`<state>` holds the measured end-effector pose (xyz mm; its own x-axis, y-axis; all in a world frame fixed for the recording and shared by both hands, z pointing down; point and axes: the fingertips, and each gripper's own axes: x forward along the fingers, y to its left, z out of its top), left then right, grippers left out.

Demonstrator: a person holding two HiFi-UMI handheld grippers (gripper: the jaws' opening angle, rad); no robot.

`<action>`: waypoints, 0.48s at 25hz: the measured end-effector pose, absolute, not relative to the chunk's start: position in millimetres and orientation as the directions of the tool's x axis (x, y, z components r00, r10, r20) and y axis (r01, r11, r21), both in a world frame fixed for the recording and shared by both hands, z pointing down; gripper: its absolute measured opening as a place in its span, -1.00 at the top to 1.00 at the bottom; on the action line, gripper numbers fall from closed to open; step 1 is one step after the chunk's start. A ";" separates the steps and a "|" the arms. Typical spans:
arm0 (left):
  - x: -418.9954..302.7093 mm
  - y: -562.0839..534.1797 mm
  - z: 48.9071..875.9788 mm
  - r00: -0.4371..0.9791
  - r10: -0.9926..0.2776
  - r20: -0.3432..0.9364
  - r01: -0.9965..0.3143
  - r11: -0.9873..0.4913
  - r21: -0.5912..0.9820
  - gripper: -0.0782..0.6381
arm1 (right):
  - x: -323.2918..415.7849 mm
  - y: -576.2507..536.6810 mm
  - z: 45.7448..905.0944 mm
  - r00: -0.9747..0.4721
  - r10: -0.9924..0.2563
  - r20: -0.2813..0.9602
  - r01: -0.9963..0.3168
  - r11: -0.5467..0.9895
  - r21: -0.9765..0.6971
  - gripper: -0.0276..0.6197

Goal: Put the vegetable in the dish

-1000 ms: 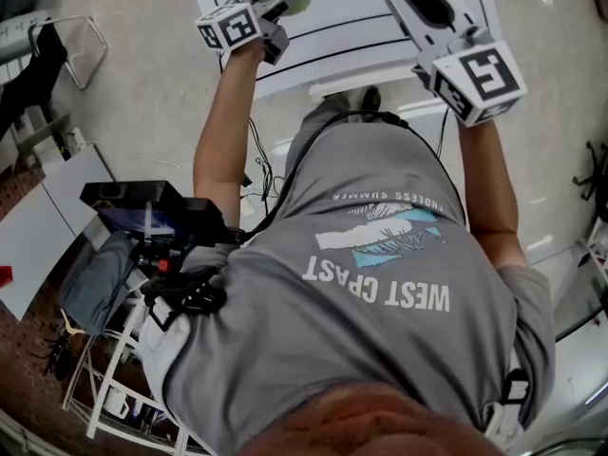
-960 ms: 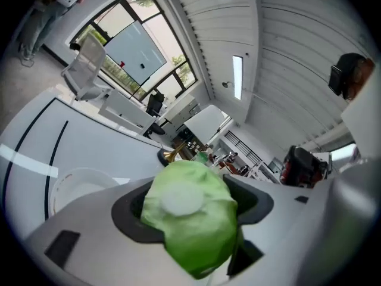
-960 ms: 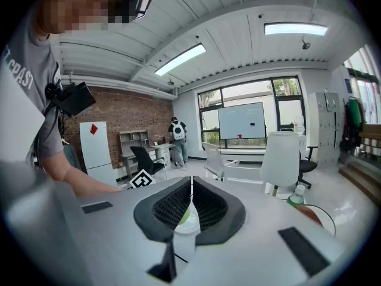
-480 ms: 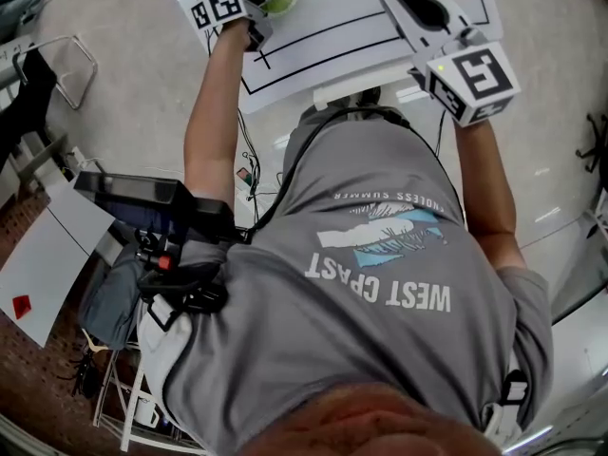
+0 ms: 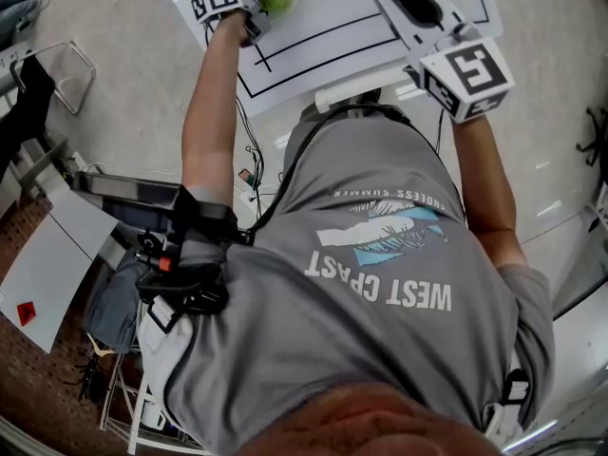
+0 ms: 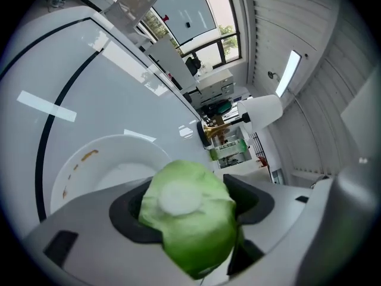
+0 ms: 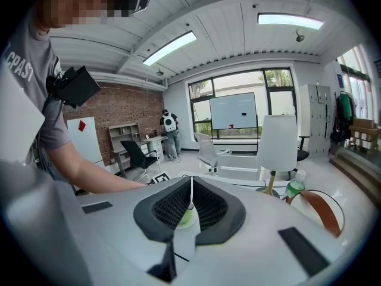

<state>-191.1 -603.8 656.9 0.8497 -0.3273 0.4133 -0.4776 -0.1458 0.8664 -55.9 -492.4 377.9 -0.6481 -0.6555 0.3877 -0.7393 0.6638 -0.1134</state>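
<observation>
Left gripper view: left gripper [image 6: 189, 202], jaws clamping round green cabbage [image 6: 193, 228] above white dish [image 6: 77, 159], 10 o'clock, for release; right gripper [image 7: 189, 210], jaws closed, empty.

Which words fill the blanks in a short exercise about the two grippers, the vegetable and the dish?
1. The left gripper is shut on a ___ vegetable.
2. The dish seen behind it in the left gripper view is ___ in colour.
3. The right gripper, its fingers together, holds ___.
Missing words: green; white; nothing.
</observation>
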 end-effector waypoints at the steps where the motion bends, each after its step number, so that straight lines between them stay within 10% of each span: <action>1: -191.3 -607.1 657.6 0.849 -0.332 0.410 -0.476 -0.146 0.867 -0.09 | -56.7 -496.1 379.2 -0.651 -0.653 0.387 -0.737 0.666 -0.115 0.89; 12: -190.8 -610.8 652.7 0.779 -0.393 0.489 -0.611 -0.294 0.735 -0.38 | -51.8 -496.4 385.9 -0.666 -0.638 0.387 -0.725 0.676 -0.132 0.89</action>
